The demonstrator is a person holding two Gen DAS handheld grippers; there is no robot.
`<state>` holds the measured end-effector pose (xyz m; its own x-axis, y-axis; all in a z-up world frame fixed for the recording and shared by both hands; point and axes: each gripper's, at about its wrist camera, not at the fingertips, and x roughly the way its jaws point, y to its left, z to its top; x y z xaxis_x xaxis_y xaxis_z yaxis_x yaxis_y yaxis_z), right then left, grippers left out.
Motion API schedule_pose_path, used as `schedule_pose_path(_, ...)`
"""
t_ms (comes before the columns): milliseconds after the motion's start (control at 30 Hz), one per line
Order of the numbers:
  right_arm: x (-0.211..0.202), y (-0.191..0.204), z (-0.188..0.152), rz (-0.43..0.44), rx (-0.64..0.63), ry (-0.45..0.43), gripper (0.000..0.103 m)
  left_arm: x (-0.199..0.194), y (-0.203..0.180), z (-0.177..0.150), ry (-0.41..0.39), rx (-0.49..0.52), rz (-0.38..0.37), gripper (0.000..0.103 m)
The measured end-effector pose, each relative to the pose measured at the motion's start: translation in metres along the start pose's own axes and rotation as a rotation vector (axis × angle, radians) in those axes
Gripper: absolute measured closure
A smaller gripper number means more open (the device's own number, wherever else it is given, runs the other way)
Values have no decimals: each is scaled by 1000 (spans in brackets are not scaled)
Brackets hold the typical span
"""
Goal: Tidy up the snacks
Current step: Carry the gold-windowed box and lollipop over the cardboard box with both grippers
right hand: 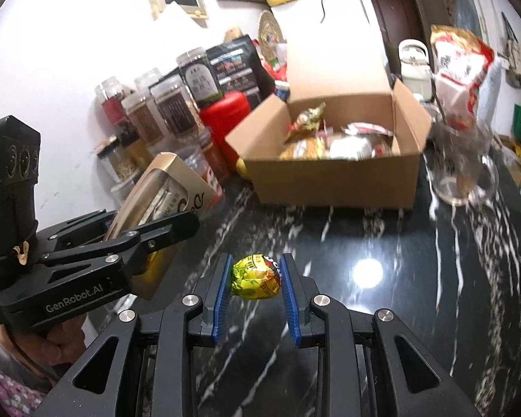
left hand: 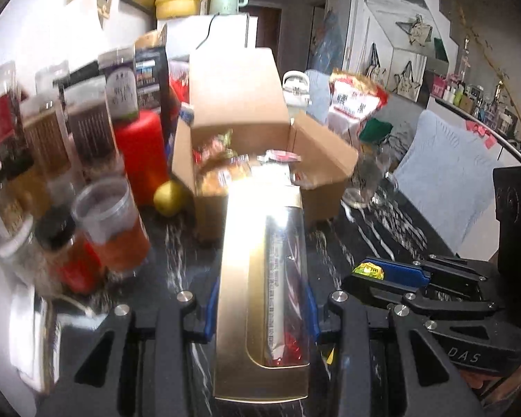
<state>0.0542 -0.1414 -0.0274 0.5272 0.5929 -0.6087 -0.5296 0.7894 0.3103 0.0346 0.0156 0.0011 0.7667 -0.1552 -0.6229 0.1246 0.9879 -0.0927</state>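
My left gripper [left hand: 260,299] is shut on a long gold snack box [left hand: 260,278] with a clear window showing a wrapped bar; the box points toward the open cardboard box [left hand: 316,160]. In the right wrist view the same gold snack box [right hand: 163,191] shows tilted in the left gripper [right hand: 149,232], raised off the table. My right gripper [right hand: 255,278] is shut on a small round snack in a yellow-green wrapper [right hand: 255,278], held above the black marble table [right hand: 382,312]. The cardboard box [right hand: 330,180] holds several wrapped snacks. In the left wrist view the right gripper [left hand: 382,272] holds the wrapped snack [left hand: 368,270].
Jars and bottles [right hand: 163,114] and a red canister [right hand: 225,118] stand along the wall left of the cardboard box. A yellow fruit [left hand: 168,198] lies by the box's left corner. A glass vase [right hand: 465,170] and a red-and-white snack bag [right hand: 462,66] stand to its right. A hand [right hand: 55,344] grips the left tool.
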Motion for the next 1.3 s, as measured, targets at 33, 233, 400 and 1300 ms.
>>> schedule_pose_path(33, 0, 0, 6, -5, -6, -10, 76, 0, 1, 5, -14, -2, -1, 65)
schedule_pose_path(233, 0, 2, 42, -36, -43, -66, 76, 1, 7, 38, -90, 5, -12, 65)
schedule_pose_path(400, -4, 1, 72, -56, -81, -121, 76, 6, 9, 63, -136, 14, -16, 65)
schedule_pose_path(1300, 69, -78, 189, -130, -121, -180, 76, 127, 22, 163, -180, 24, -33, 65)
